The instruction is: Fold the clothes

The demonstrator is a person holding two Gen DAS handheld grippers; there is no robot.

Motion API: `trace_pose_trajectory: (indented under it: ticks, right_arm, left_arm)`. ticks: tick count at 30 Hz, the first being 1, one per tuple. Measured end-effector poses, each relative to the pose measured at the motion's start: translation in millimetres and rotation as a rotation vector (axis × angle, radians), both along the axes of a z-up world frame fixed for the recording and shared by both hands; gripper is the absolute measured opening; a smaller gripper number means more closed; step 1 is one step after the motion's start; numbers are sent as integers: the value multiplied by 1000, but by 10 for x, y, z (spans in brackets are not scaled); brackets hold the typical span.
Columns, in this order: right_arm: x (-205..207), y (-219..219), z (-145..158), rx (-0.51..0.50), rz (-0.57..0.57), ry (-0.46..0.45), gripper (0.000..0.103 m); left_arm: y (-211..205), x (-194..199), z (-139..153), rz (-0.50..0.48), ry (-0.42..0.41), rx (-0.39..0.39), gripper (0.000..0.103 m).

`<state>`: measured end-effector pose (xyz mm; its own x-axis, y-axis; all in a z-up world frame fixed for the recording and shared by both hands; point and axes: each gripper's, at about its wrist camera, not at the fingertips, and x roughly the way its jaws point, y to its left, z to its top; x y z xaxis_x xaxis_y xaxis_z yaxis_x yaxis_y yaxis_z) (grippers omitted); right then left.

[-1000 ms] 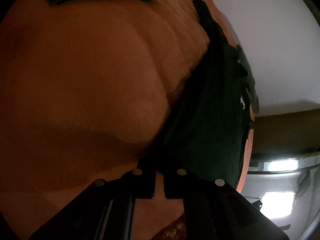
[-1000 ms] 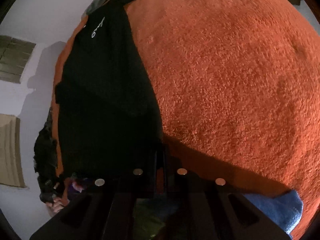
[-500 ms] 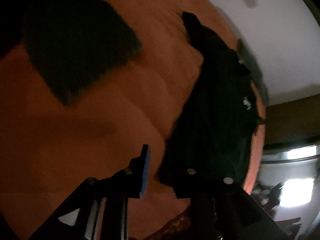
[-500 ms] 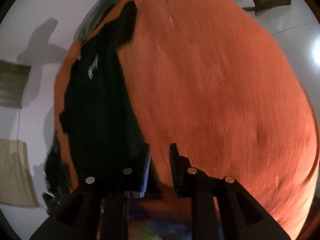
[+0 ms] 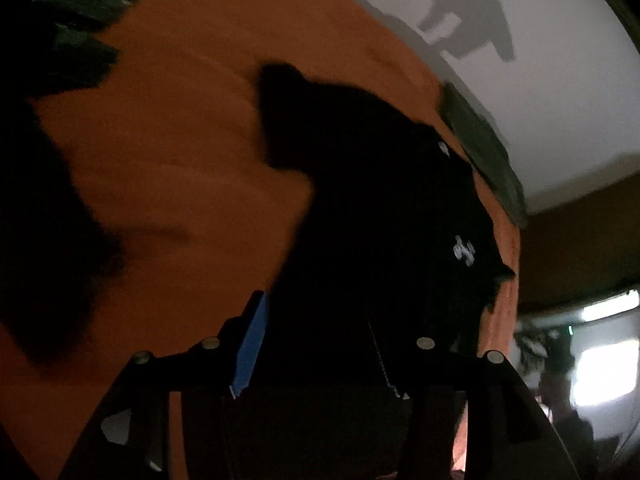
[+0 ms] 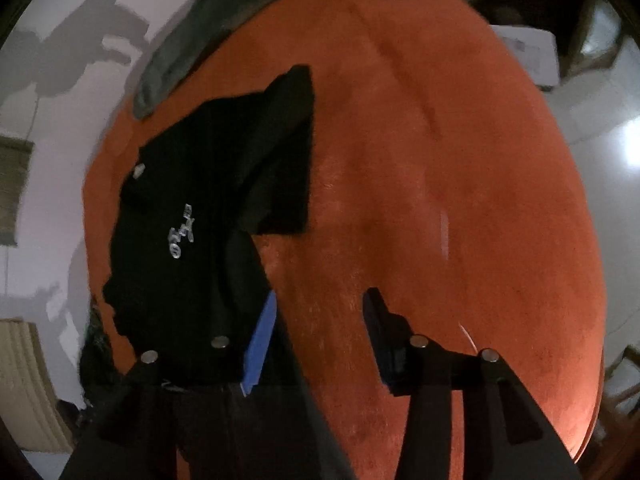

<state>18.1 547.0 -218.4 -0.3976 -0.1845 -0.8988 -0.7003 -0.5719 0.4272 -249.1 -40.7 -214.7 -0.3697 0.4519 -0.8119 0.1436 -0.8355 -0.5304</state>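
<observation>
Both tongs, left [image 5: 320, 344] and right [image 6: 320, 336], gape above the black shirt [image 6: 200, 216].

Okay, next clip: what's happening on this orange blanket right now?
A person with a handheld tool in each hand is folding a black T-shirt that lies flat along one edge of the orange blanket, one sleeve spread out. Both the left tool and the right tool are open and above the garment's near end, gripping nothing. A grey garment lies at the blanket's far edge.
</observation>
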Motion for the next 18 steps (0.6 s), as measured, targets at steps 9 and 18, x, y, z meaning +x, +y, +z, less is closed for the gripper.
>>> trace_pose_trajectory:
  ticks: [9,18]
  right_arm:
    - [-301,626,-572,78,-192,216,58]
    - [-475,505,-822,27,-191,361,58]
  left_arm:
    - [603,-27,-476,-137,0,-40,53]
    - [350,38,-827,-36,-90,68,53]
